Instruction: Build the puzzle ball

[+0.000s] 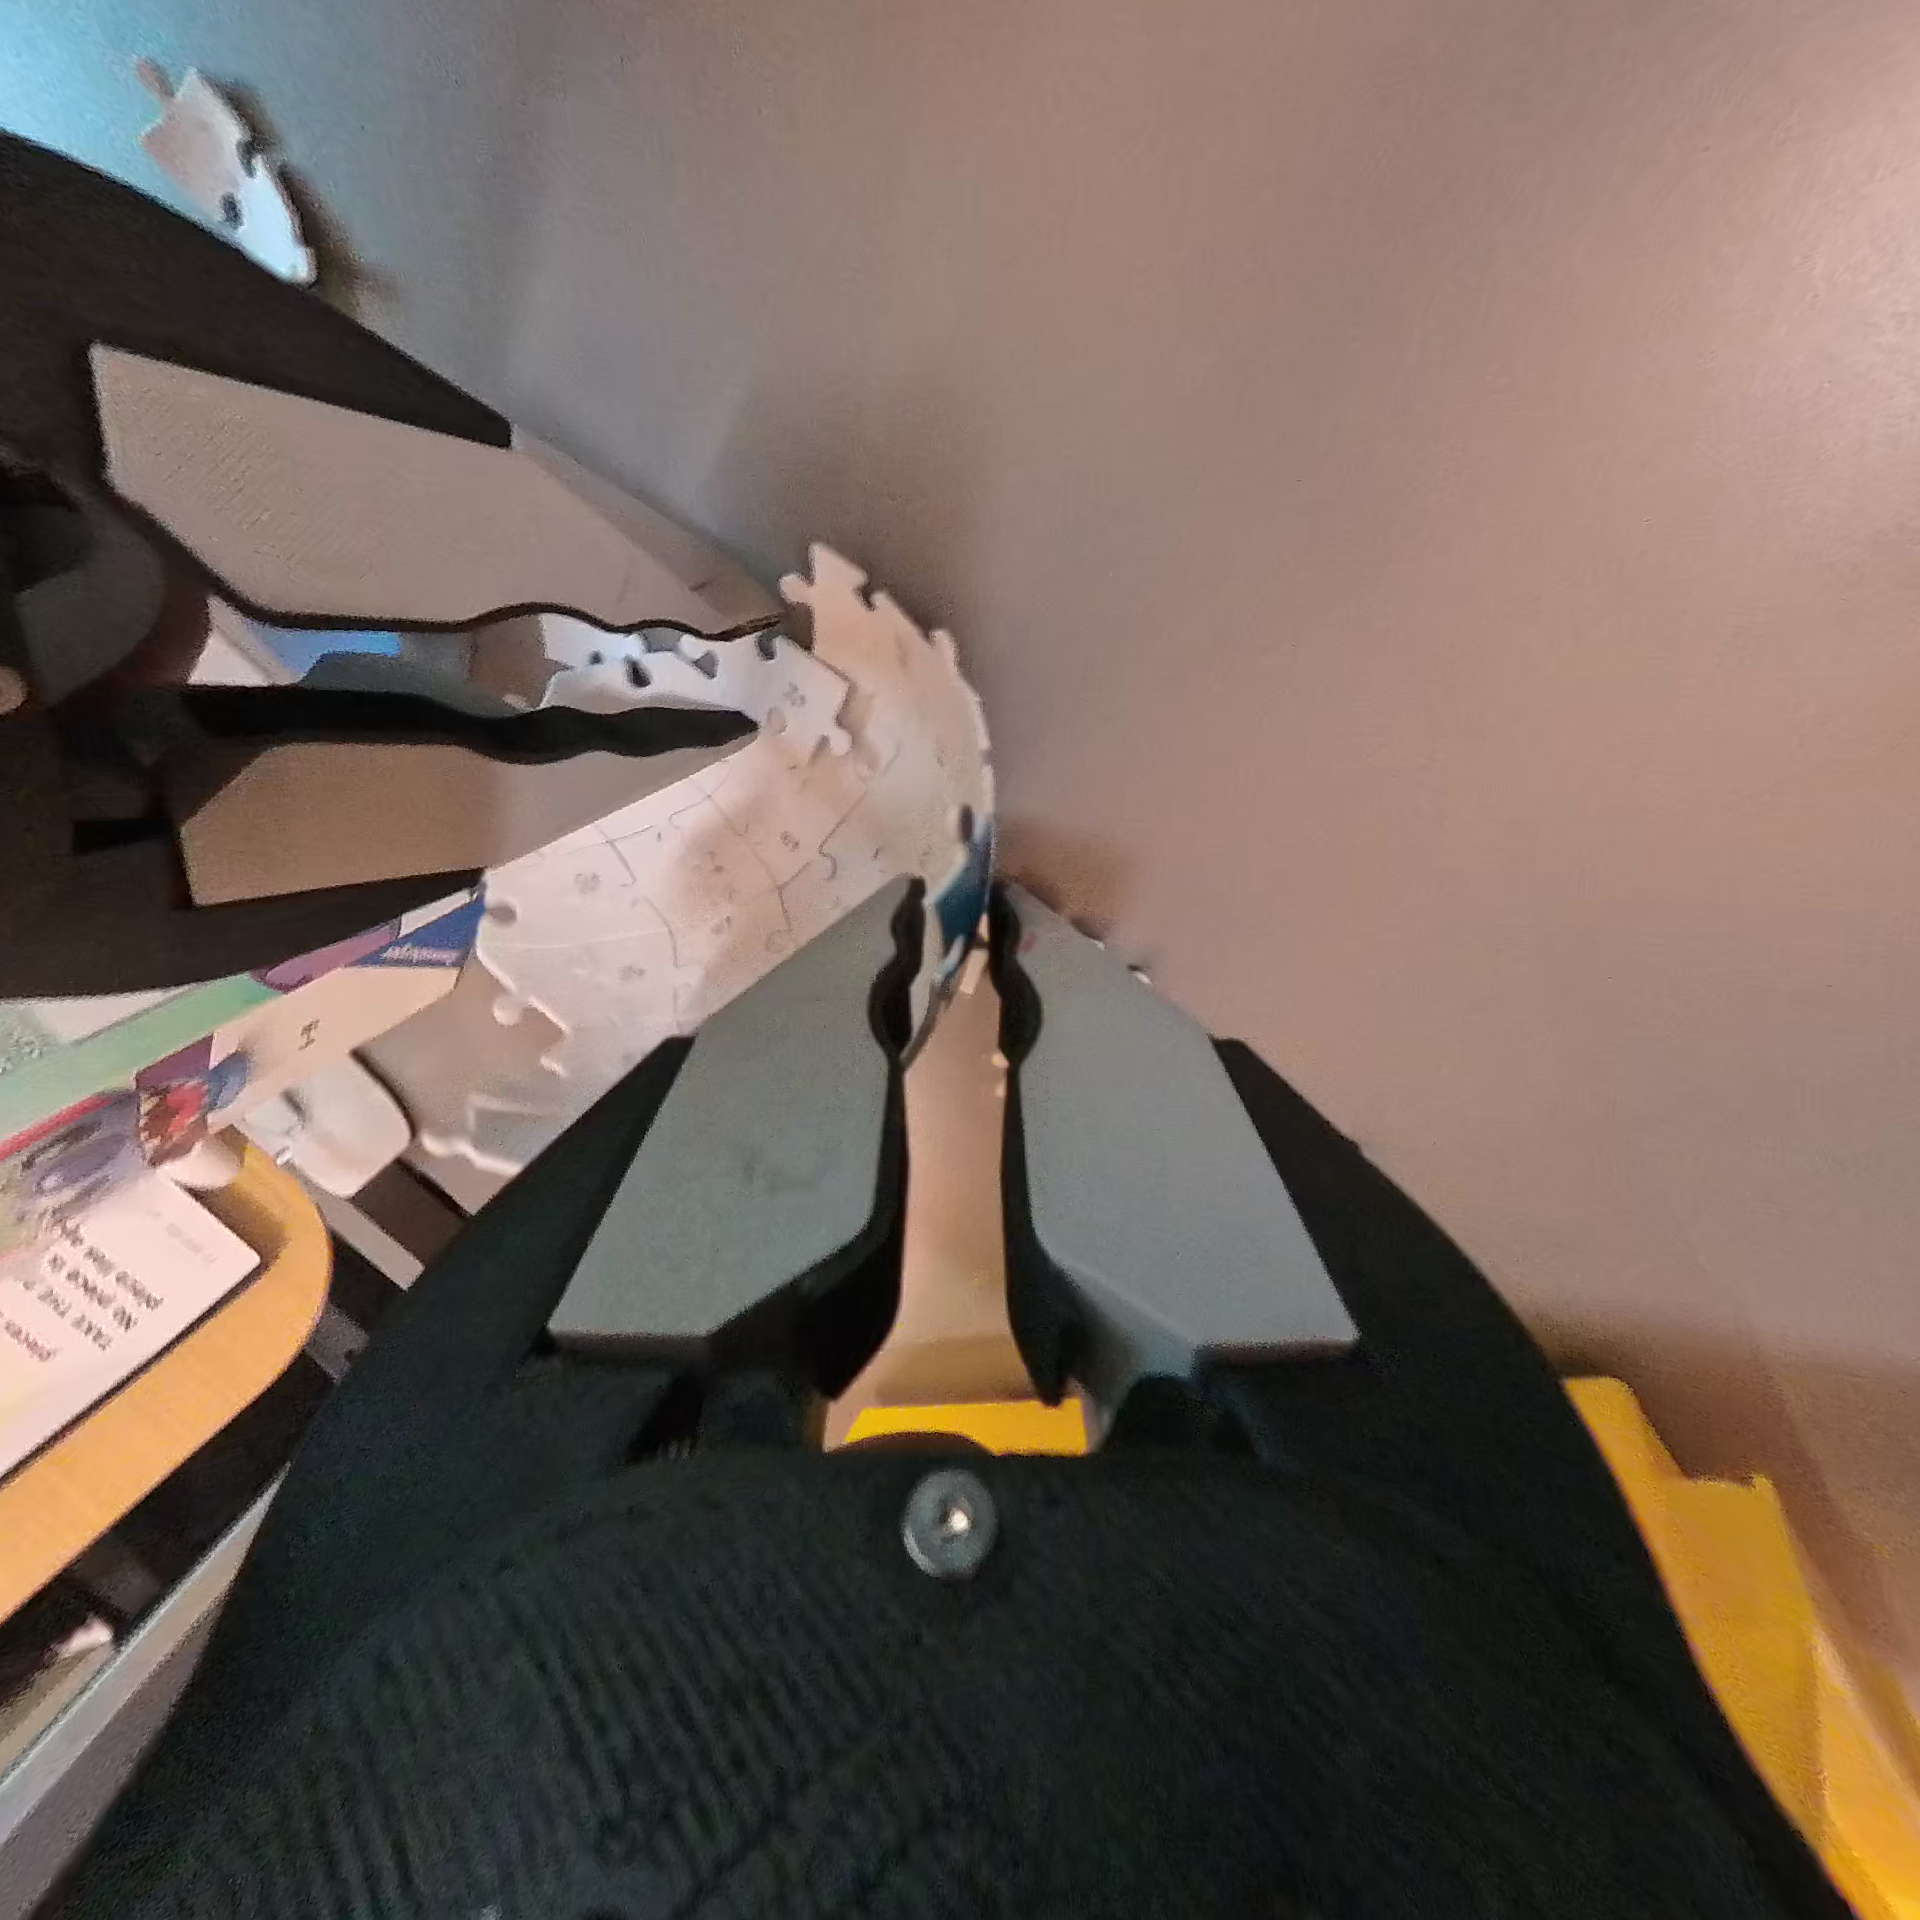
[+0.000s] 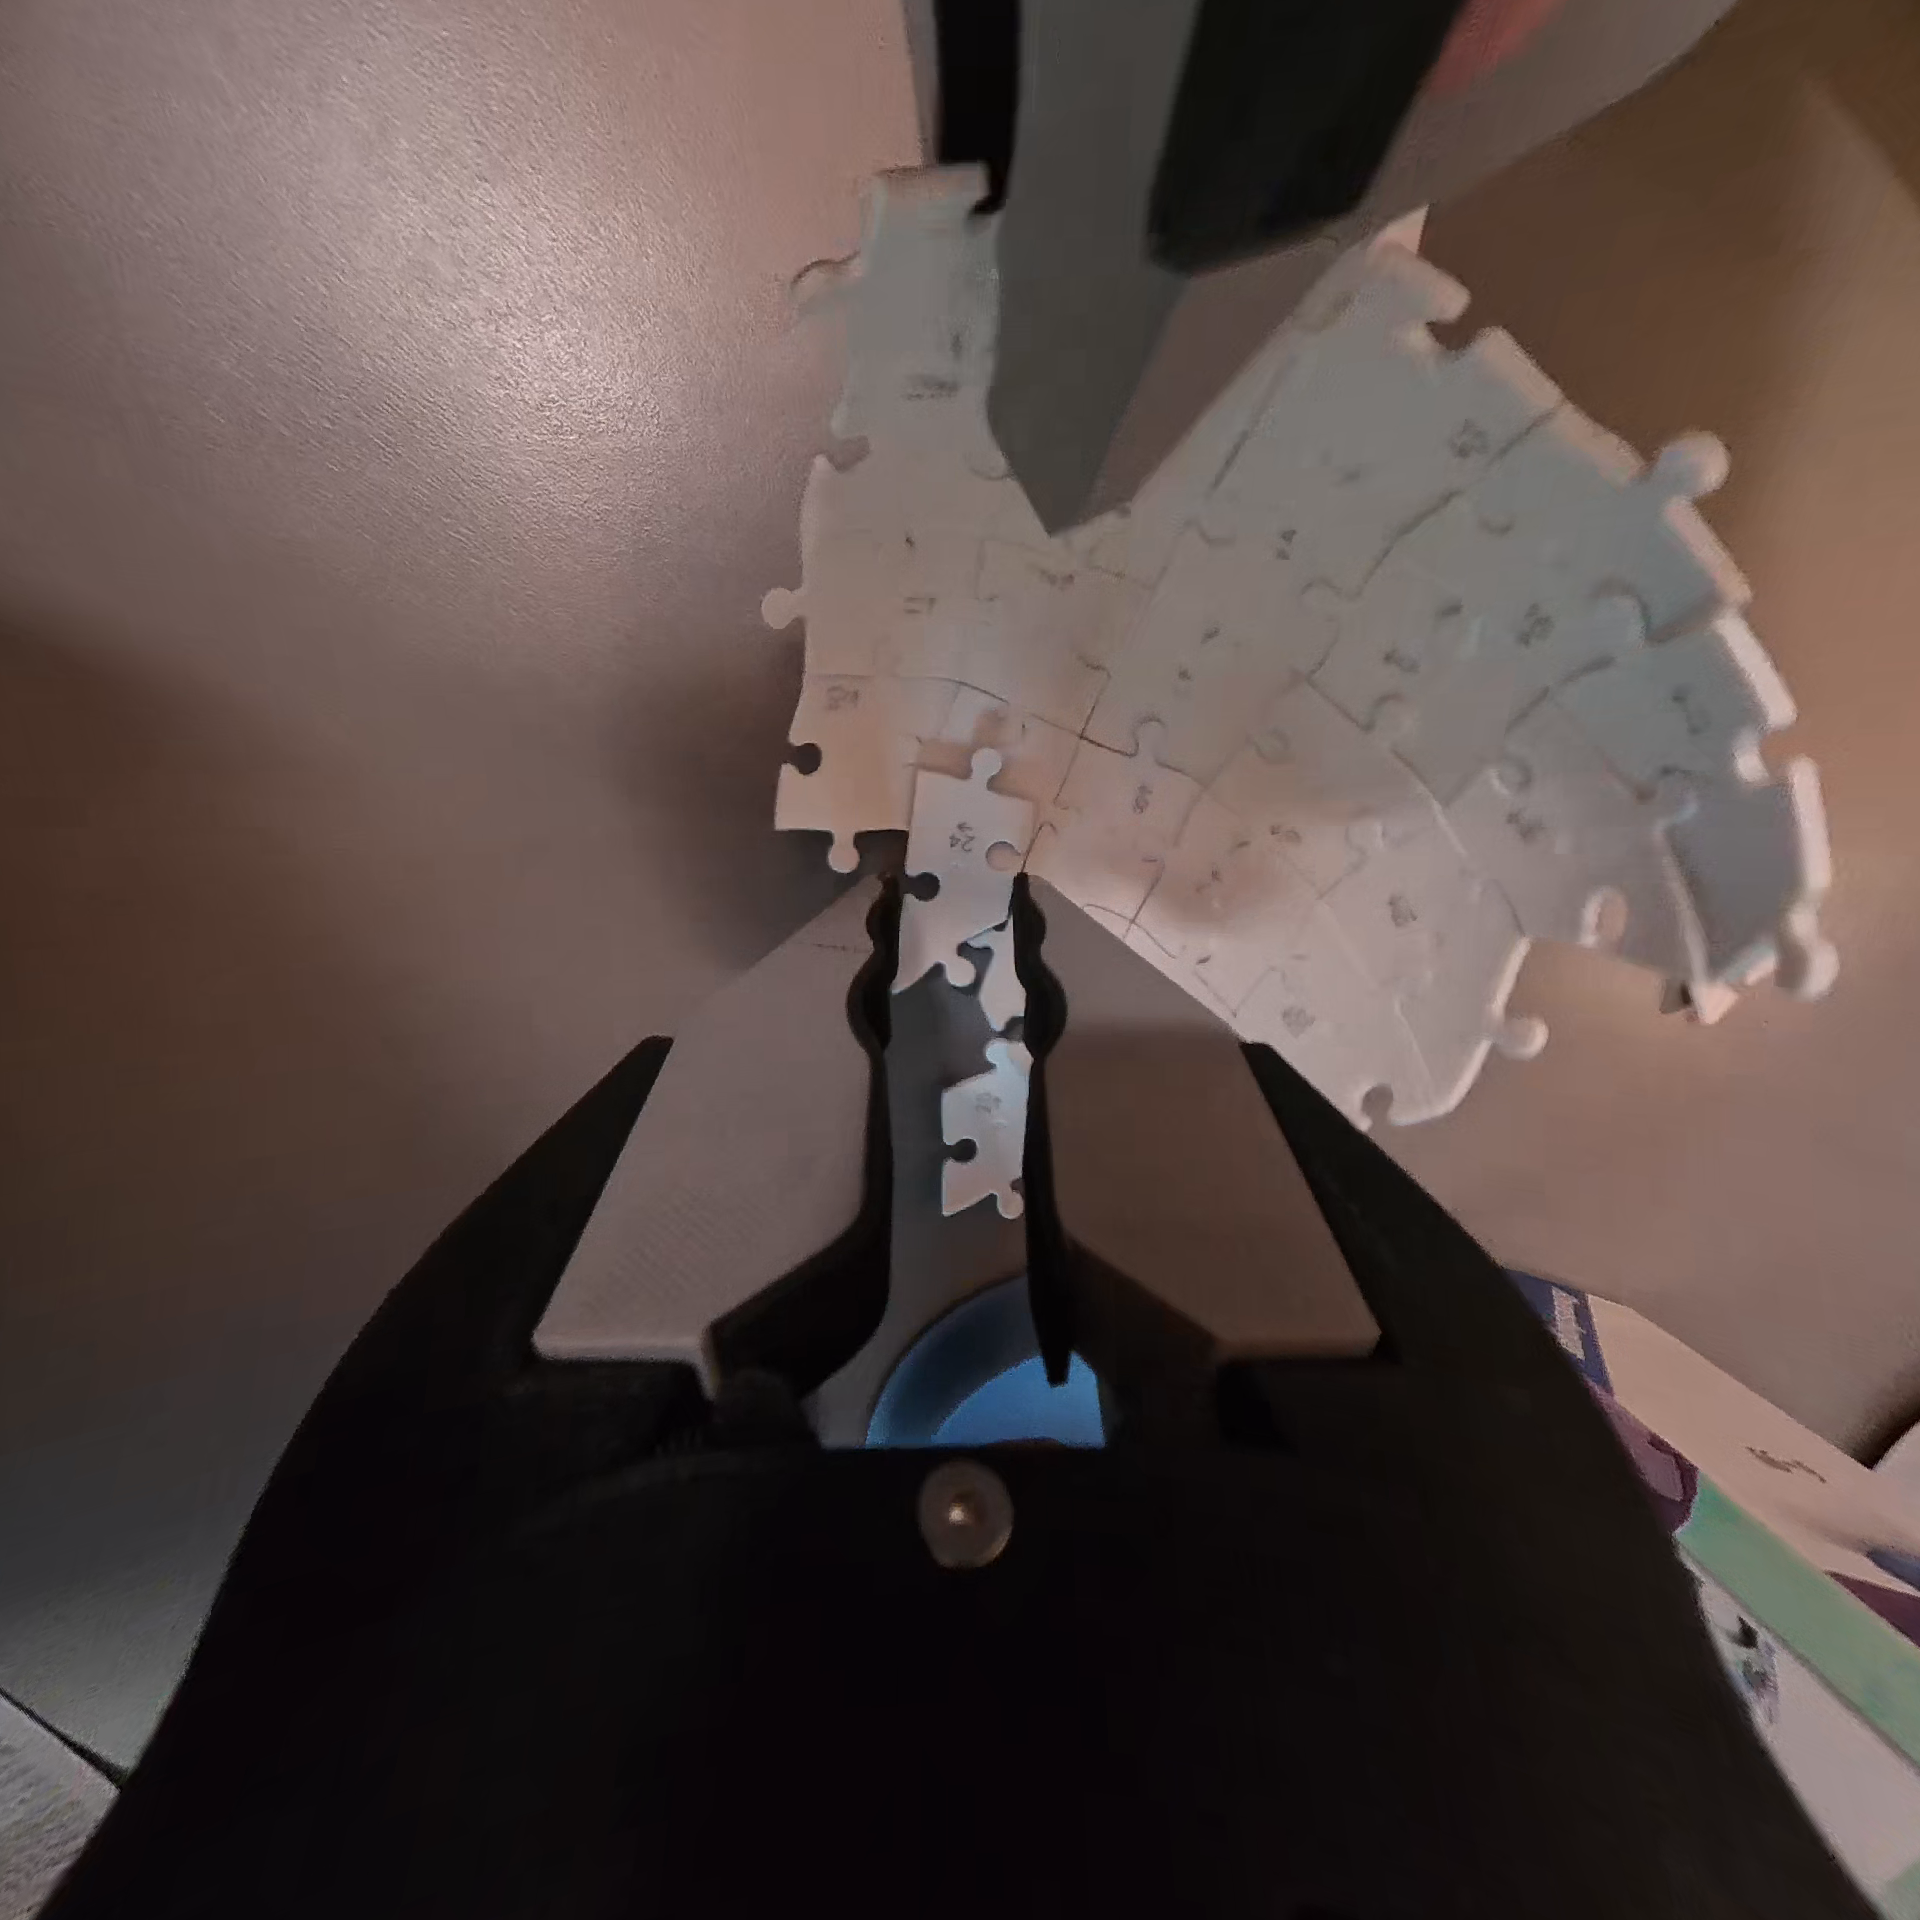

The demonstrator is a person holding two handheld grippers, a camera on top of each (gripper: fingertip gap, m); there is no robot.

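Note:
A partly built puzzle ball, a curved white shell of joined numbered pieces, is held up over the table. Its printed blue side shows at the rim in the left wrist view. My left gripper is shut on that rim; one of its fingers comes down onto the shell from above in the right wrist view. My right gripper is shut on a single white puzzle piece and holds it against the shell's lower edge. It also shows from the left in the left wrist view.
A loose white piece lies below, seen between my right fingers, above a blue round thing. A few joined pieces lie at the far left. The printed puzzle box and a leaflet on a wooden board sit lower left.

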